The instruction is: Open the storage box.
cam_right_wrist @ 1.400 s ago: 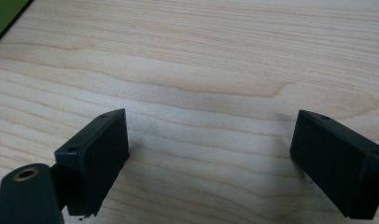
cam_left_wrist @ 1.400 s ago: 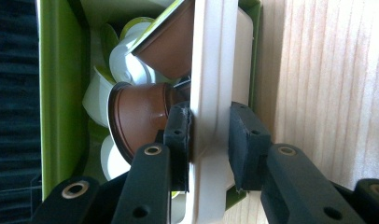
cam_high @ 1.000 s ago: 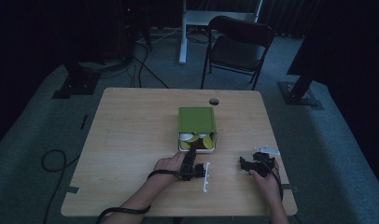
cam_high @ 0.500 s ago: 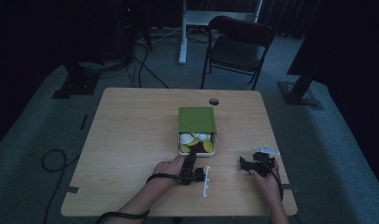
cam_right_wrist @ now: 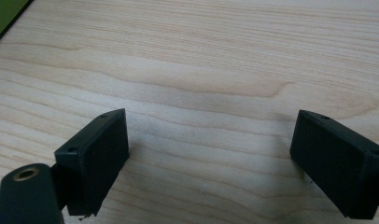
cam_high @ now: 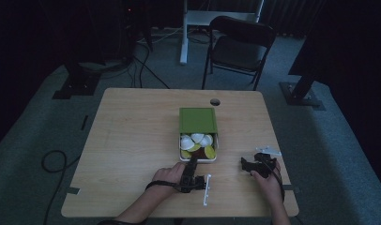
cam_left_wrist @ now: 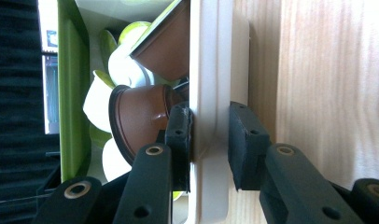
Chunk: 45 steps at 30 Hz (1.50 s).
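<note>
Black claw [cam_left_wrist: 210,140], blocky pads, silver rivets, bare forearms

Pale wood-grain table [cam_right_wrist: 215,60], matt; smooth white plastic drawer [cam_left_wrist: 208,93]; glossy brown capsules [cam_left_wrist: 141,116]; matt black pads [cam_left_wrist: 246,144].

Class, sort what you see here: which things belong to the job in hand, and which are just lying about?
In the job:
left gripper, shut on the white drawer
green box
capsules

Lying about:
right gripper, open over bare table
white strip
chair
</note>
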{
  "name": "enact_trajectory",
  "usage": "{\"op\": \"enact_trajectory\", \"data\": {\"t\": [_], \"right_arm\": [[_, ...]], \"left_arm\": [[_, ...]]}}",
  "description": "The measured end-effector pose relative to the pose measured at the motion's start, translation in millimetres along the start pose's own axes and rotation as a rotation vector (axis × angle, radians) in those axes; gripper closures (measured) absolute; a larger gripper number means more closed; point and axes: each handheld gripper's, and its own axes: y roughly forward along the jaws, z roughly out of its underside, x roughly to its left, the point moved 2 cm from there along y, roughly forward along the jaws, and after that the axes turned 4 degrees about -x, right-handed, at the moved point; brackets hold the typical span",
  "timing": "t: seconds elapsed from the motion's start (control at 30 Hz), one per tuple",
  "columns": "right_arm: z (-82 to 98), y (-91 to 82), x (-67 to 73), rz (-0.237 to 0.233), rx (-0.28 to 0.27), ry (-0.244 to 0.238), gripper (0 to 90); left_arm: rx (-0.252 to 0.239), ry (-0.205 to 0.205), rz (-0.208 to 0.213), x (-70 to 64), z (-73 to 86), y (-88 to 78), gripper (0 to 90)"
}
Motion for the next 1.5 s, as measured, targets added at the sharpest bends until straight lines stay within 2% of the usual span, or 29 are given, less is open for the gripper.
{"op": "enact_trajectory", "data": {"t": [0.5,0.8,1.17,1.5], "right_arm": [[0.0,0.1,-0.1,0.0,0.0,-0.001,10.9],[0.0,0.1,0.0,0.0,-0.001,-0.001,10.9],[-0.1,0.0,0.1,0.0,0.0,0.001,10.9],[0.0,0.0,0.0,0.0,0.0,-0.001,10.9]], "left_arm": [[-0.013,0.014,0.002,-9.2,-3.9,-15.7,72.1],[-0.021,0.027,0.019,-15.4,-8.3,-25.8,72.0],[-0.017,0.044,0.015,-19.1,-11.0,-35.4,71.9],[-0.024,0.043,0.025,-20.5,-13.1,-41.6,71.8]]}}
